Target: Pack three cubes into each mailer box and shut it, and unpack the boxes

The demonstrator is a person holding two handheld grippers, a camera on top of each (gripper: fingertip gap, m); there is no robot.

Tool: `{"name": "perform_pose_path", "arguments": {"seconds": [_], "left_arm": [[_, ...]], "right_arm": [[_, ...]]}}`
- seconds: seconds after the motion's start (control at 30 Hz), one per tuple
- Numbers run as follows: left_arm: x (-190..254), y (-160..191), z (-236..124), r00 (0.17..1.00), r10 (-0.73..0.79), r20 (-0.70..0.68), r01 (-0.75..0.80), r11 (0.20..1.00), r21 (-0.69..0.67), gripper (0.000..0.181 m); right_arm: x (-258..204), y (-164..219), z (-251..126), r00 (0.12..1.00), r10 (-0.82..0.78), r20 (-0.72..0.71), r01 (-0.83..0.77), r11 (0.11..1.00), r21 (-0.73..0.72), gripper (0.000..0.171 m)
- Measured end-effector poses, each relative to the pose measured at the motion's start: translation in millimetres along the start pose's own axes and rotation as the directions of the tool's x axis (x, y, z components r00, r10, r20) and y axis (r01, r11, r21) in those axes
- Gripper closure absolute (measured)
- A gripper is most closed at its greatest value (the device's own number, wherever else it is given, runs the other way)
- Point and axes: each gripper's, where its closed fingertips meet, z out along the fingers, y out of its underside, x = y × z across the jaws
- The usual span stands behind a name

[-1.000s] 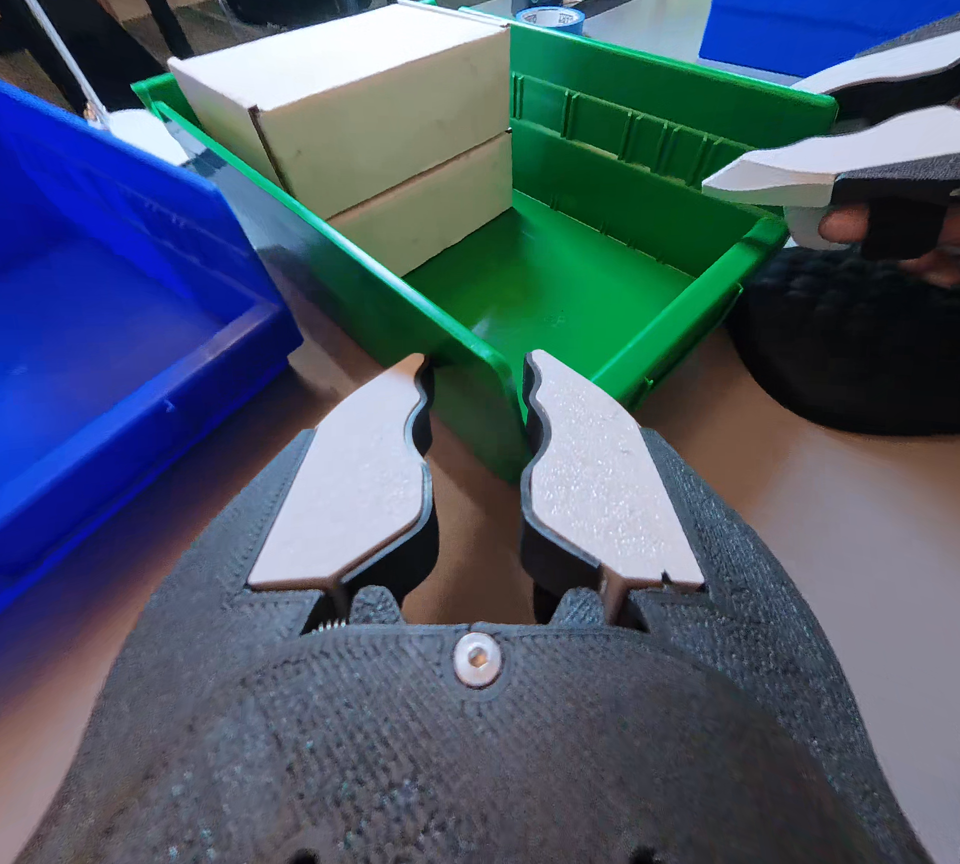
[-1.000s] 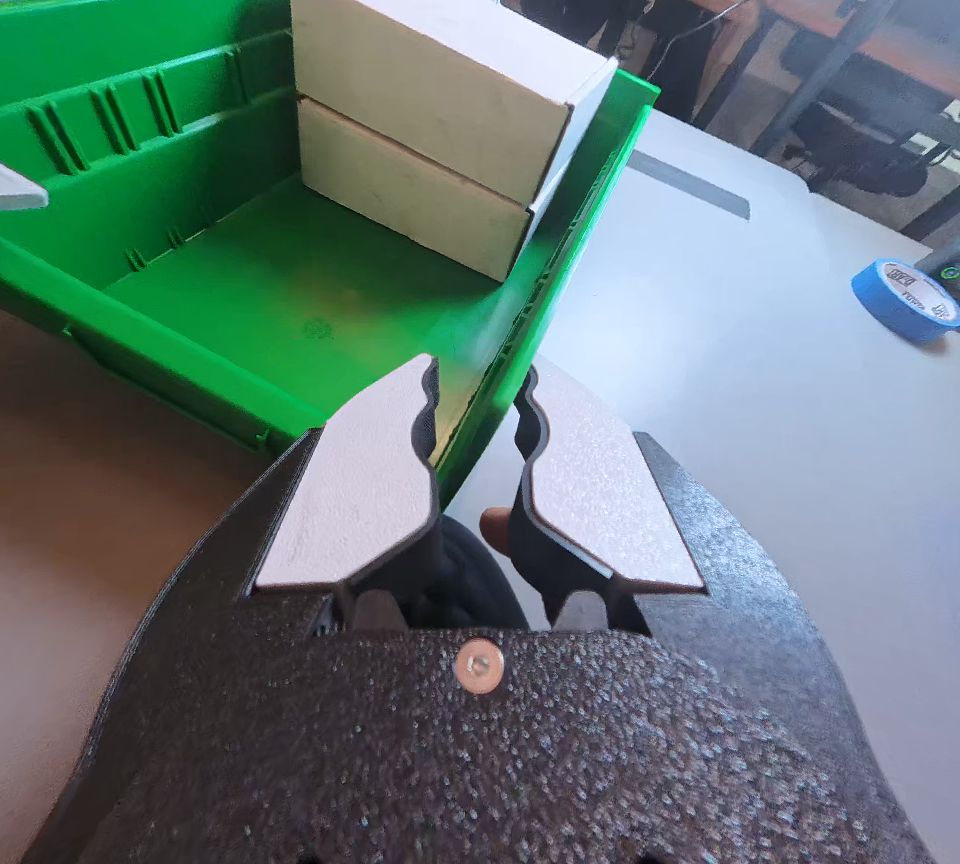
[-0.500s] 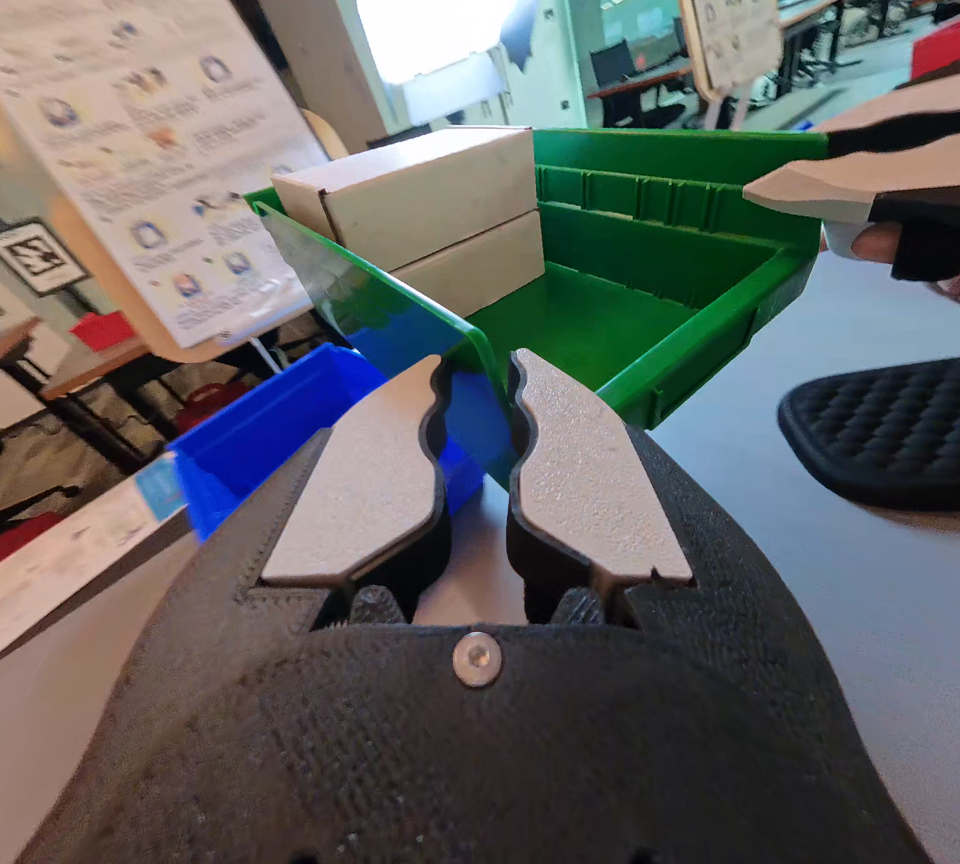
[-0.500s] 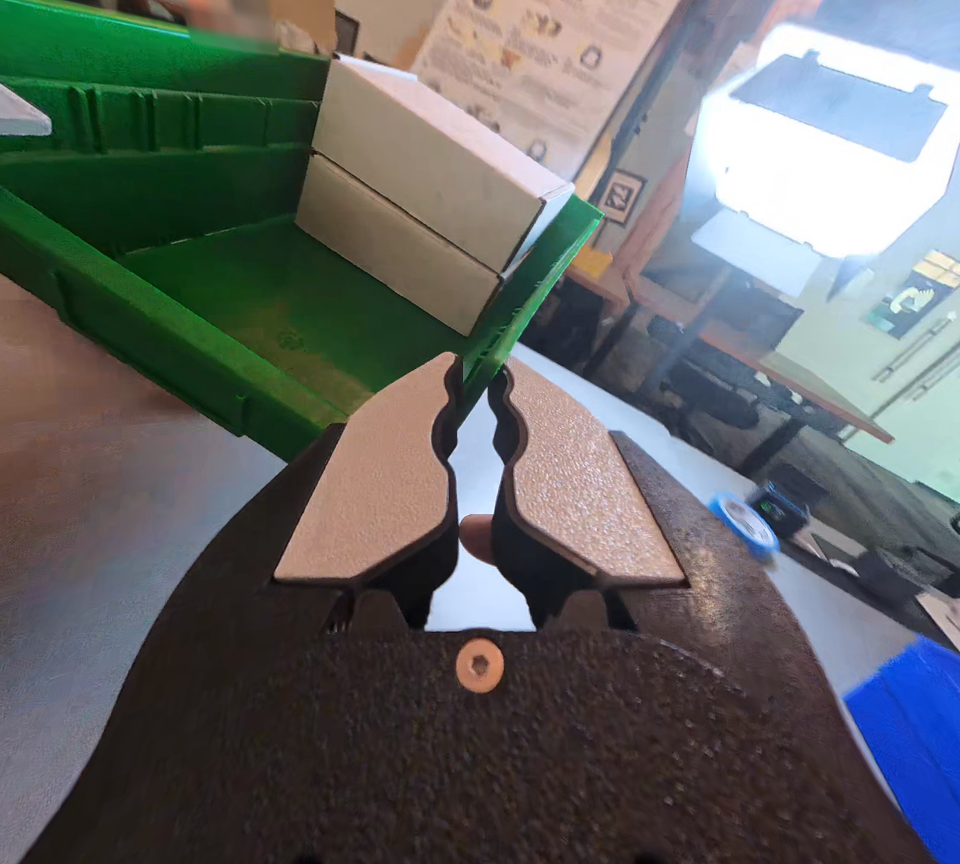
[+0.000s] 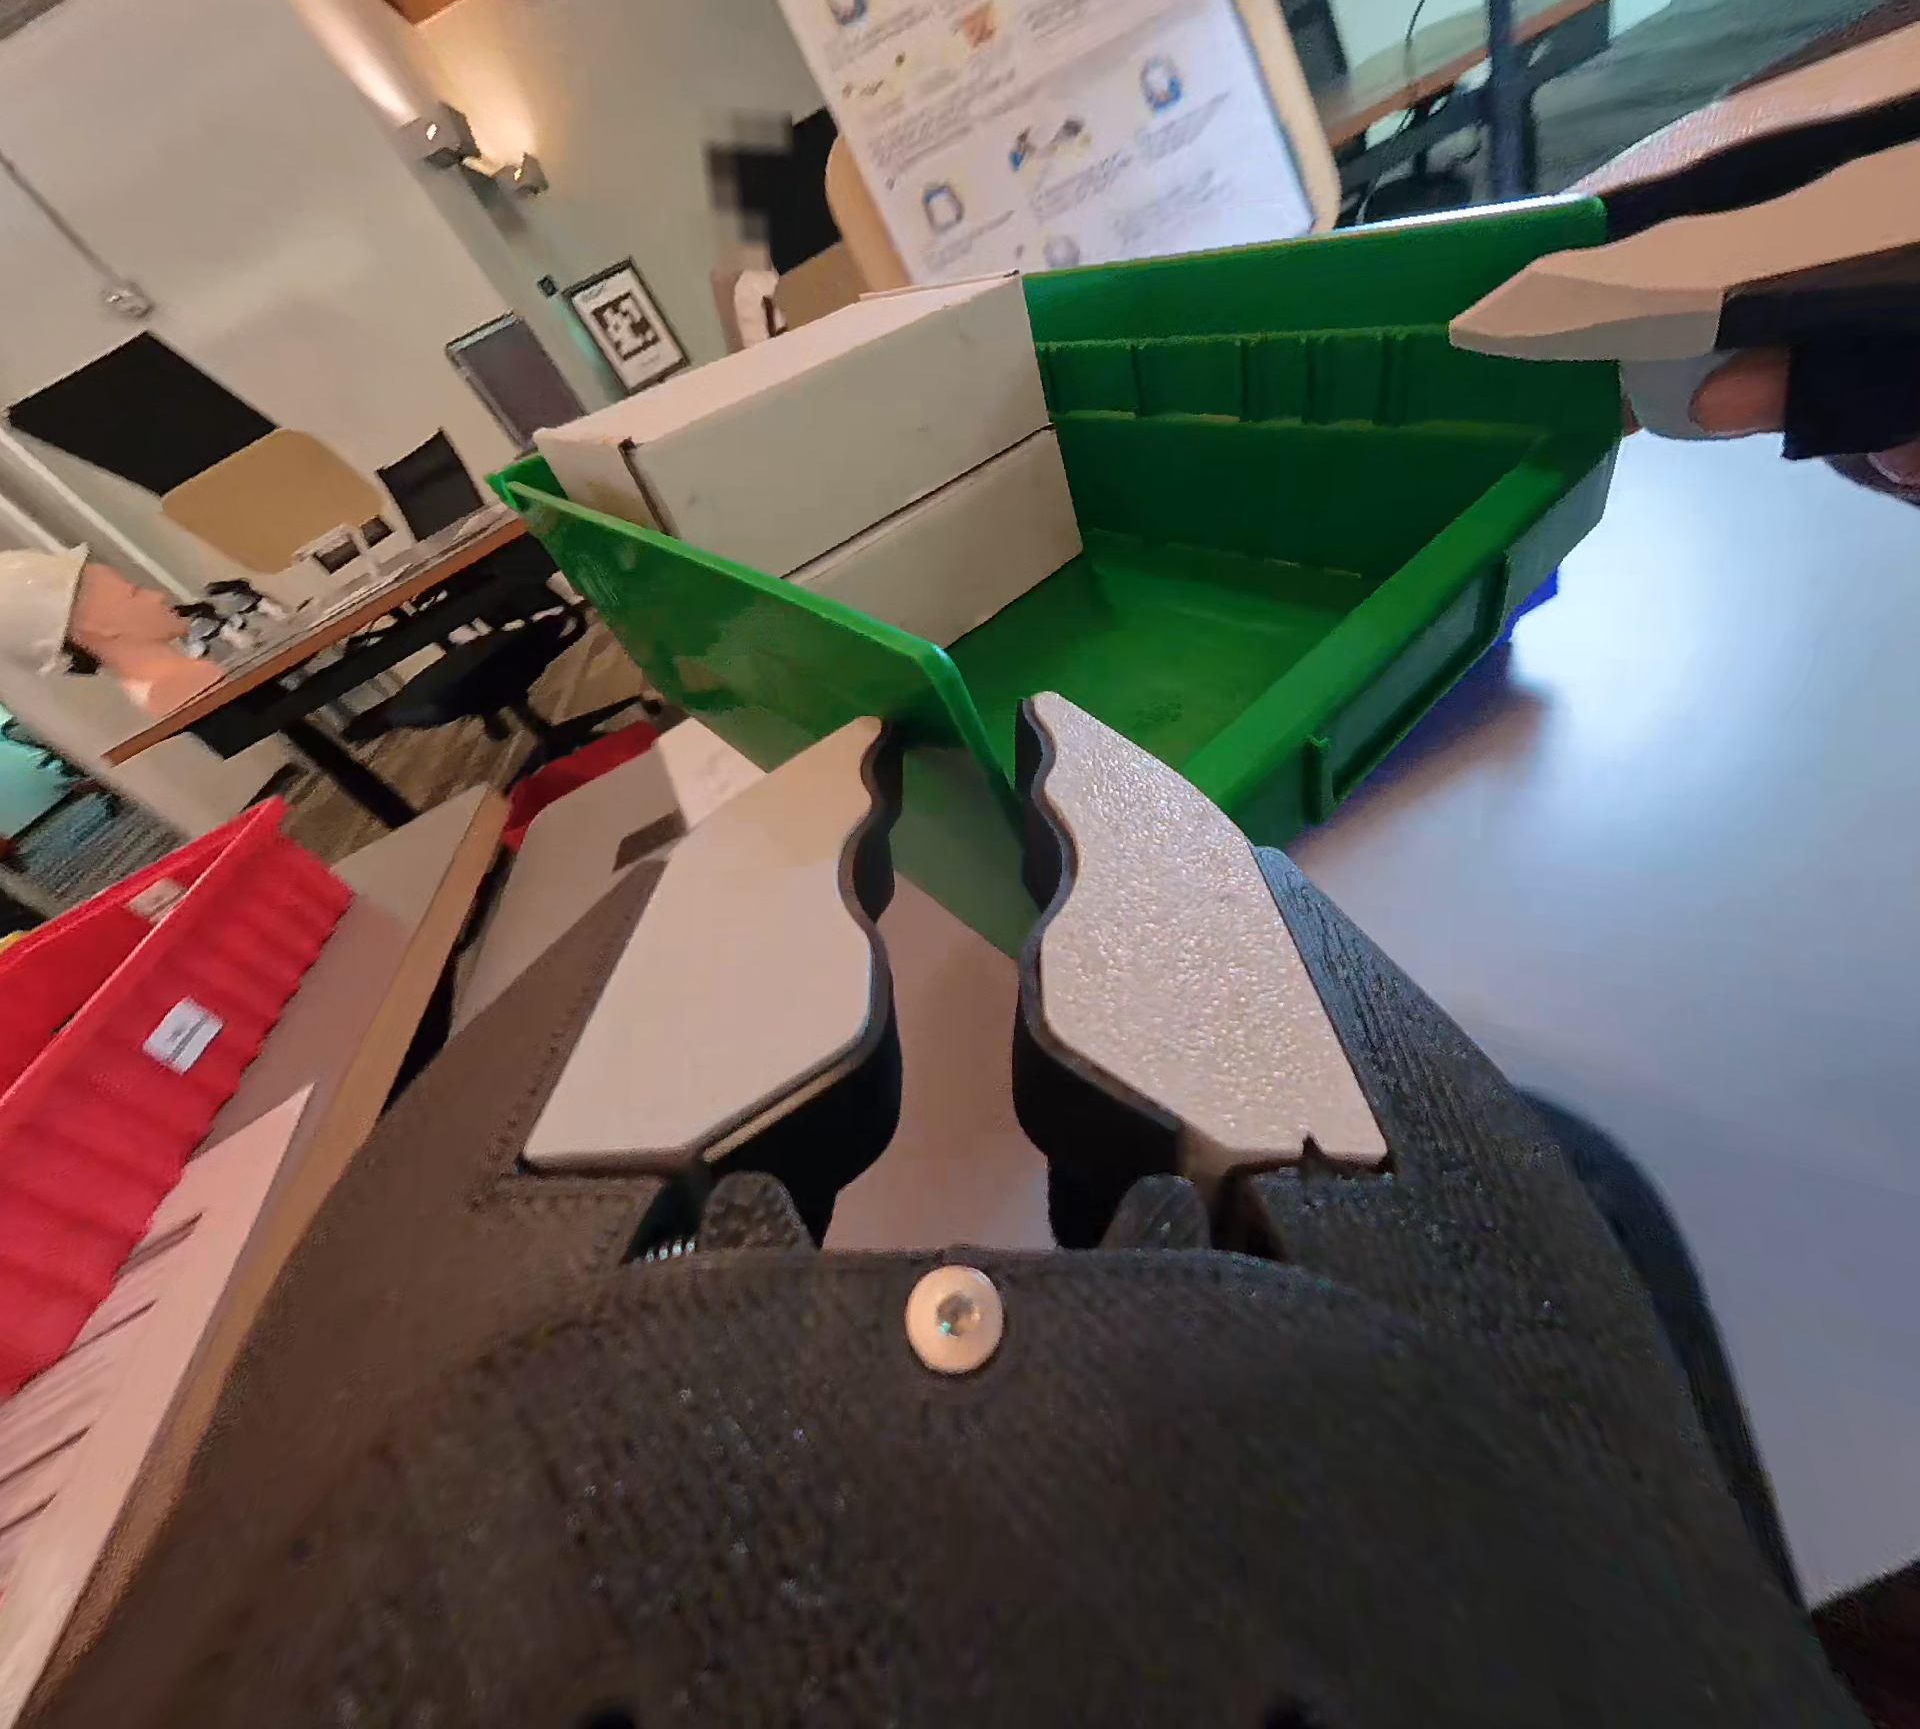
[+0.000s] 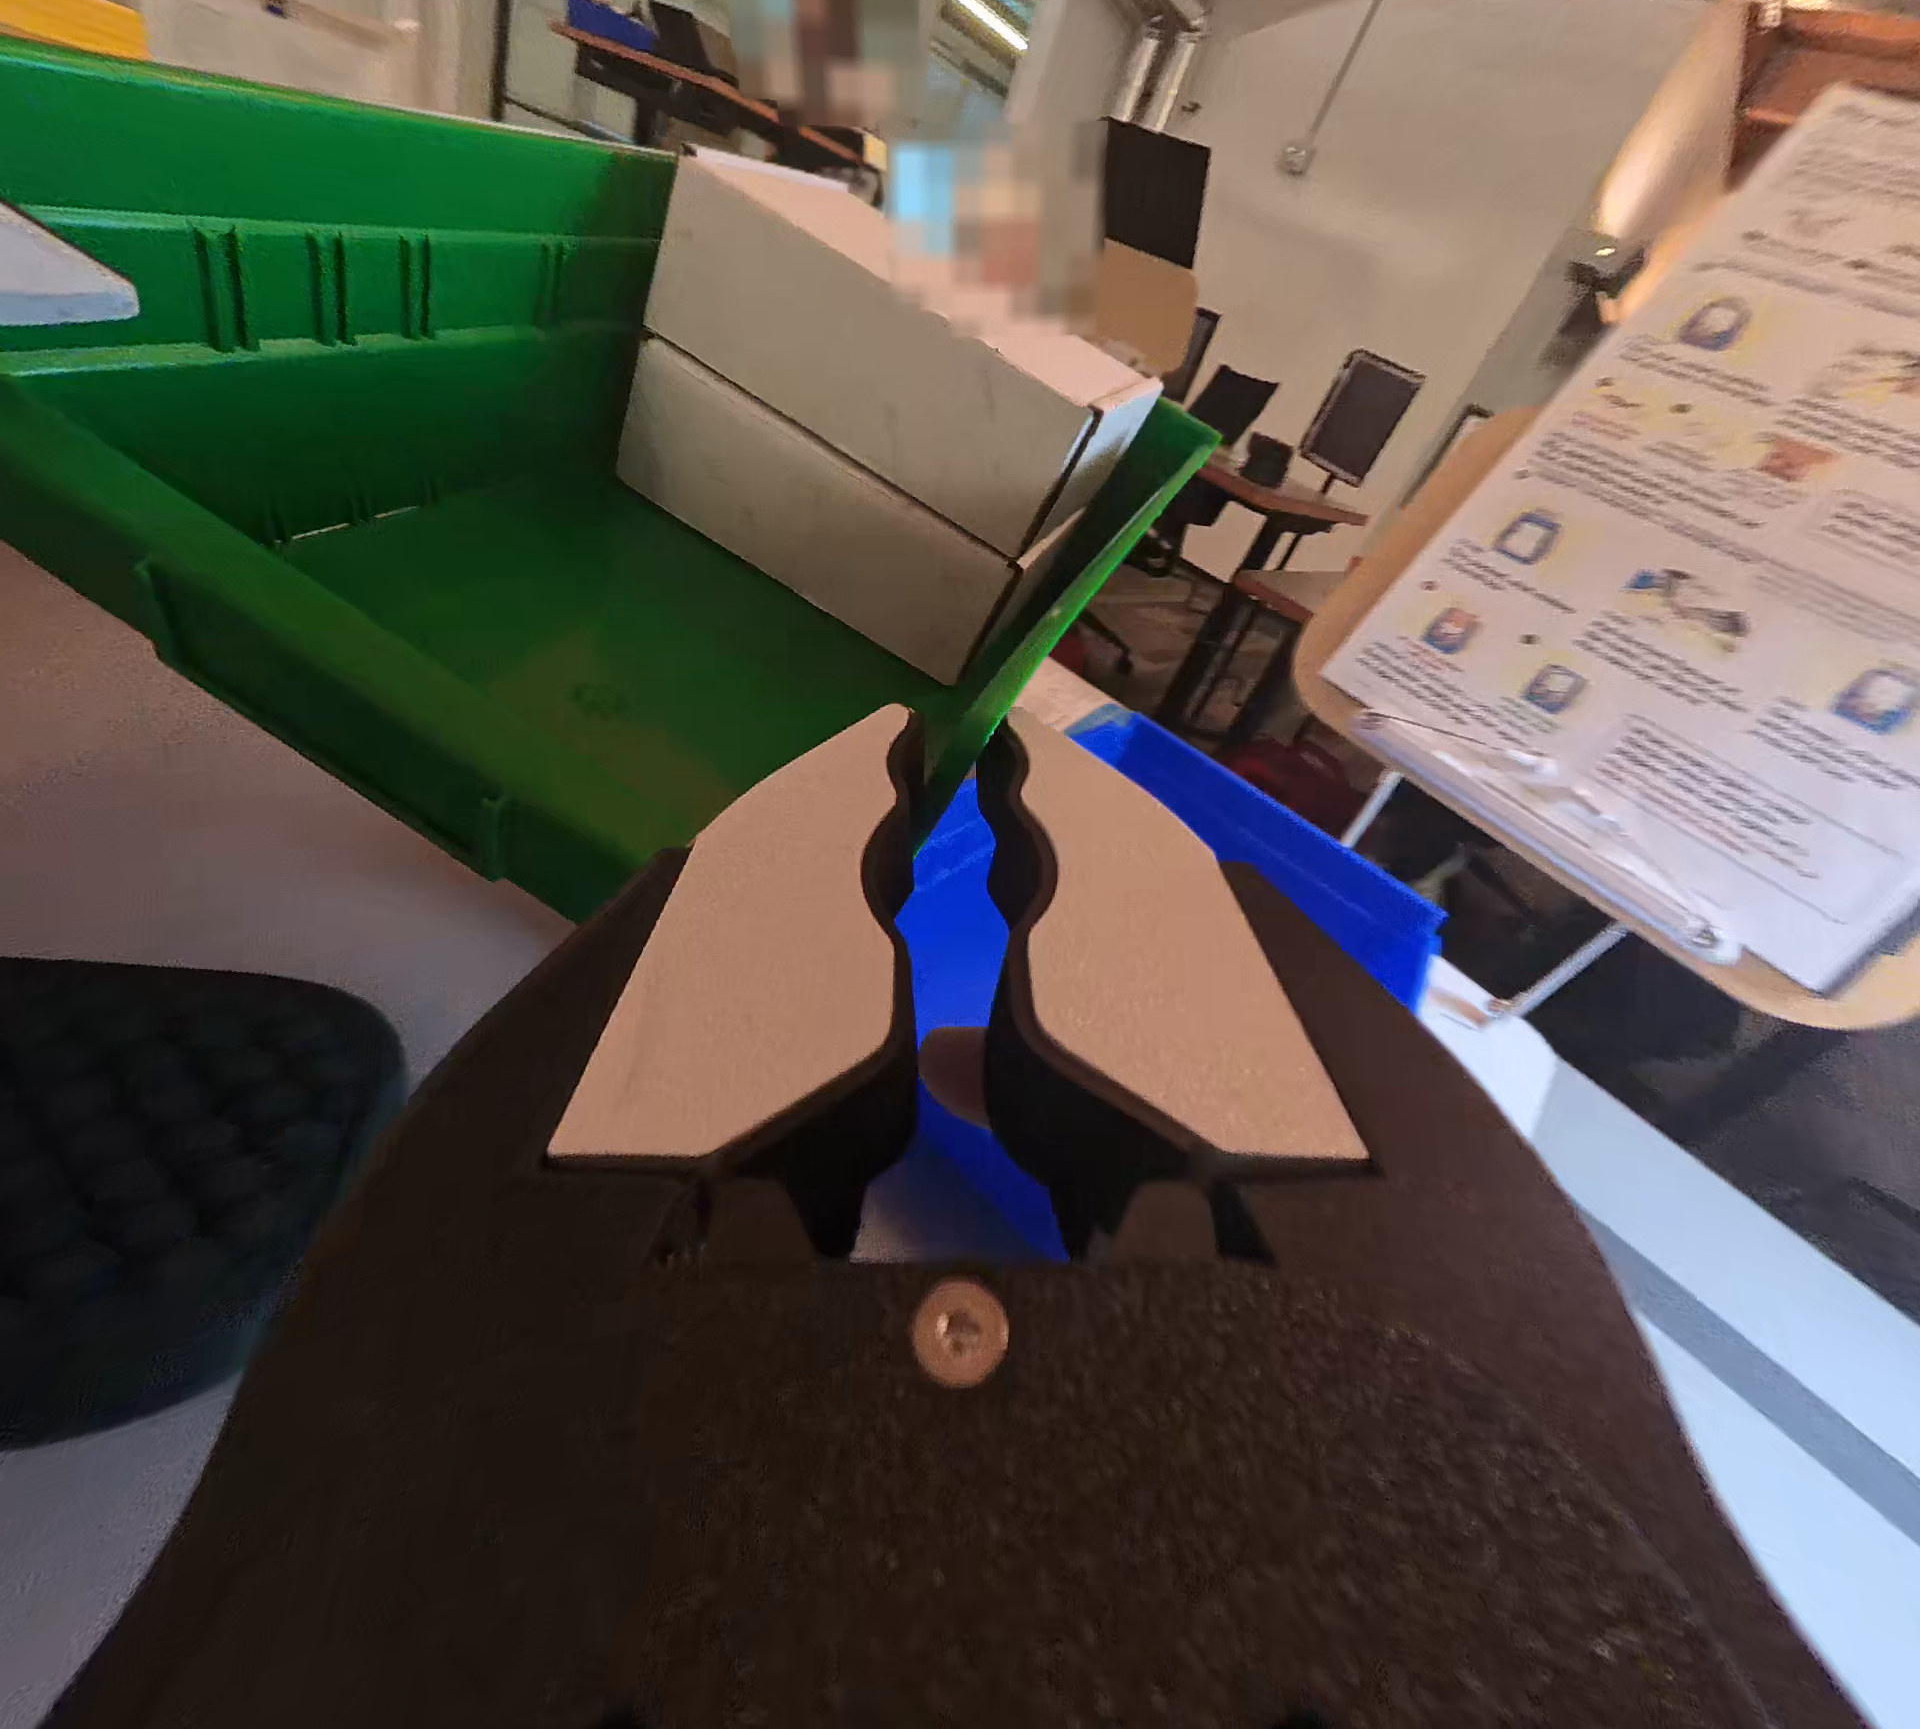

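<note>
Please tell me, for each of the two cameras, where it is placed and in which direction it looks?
Left wrist view: sits on the left gripper, looking along its fingers, shut on a wall of the green plastic bin; the right gripper and a gloved hand show far right.
Right wrist view: sits on the right gripper, shut on the opposite bin wall; a left fingertip shows.
Shared: the bin and two stacked white cardboard boxes.

mailer boxes (image 5: 831, 422): 2, stacked, far end of green bin
green bin (image 5: 1299, 536): 1
blue bin (image 6: 1247, 838): 1
black mat (image 6: 156, 1160): 1
grippers: 2, left (image 5: 956, 744), right (image 6: 951, 729)
</note>
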Motion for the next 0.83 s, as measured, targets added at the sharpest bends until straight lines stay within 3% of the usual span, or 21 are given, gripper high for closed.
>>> {"name": "perform_pose_path", "arguments": {"seconds": [0.13,0.3,0.4,0.5,0.57,0.63,0.7,0.83], "left_arm": [[-11.2,53.0,-17.6,0.999,-0.017,0.033,0.021,0.995,-0.099,0.161],[-5.3,126.7,-11.7,0.998,-0.062,0.008,0.063,0.971,-0.231,0.163],[-6.5,159.9,-1.7,0.999,0.020,0.031,-0.009,0.954,-0.298,0.163],[-11.3,182.6,16.1,0.996,-0.013,0.085,0.039,0.949,-0.313,0.162],[-14.7,184.6,31.3,0.988,-0.114,0.100,0.137,0.954,-0.267,0.162],[-20.4,190.3,51.7,0.971,-0.219,0.092,0.237,0.929,-0.286,0.161],[-35.4,186.5,70.3,0.952,-0.285,0.112,0.304,0.917,-0.257,0.146],[-67.3,141.8,73.9,0.951,-0.274,0.146,0.293,0.948,-0.128,0.128]], "right_arm": [[-47.2,27.5,25.6,0.991,0.049,0.123,-0.048,0.999,-0.013,0.161],[-85.4,86.9,46.2,0.975,0.086,0.205,-0.060,0.990,-0.127,0.161],[-92.1,103.9,56.5,0.981,0.044,0.188,-0.019,0.991,-0.132,0.160],[-91.1,130.5,77.3,0.977,0.118,0.178,-0.073,0.968,-0.241,0.157],[-83.4,134.1,84.6,0.981,0.096,0.168,-0.049,0.963,-0.266,0.155],[-77.2,131.4,82.1,0.975,0.127,0.179,-0.068,0.950,-0.306,0.137],[-62.8,121.9,73.0,0.974,0.142,0.178,-0.083,0.950,-0.303,0.126],[-13.4,120.5,47.8,0.980,0.022,0.196,0.053,0.927,-0.371,0.106]]}}
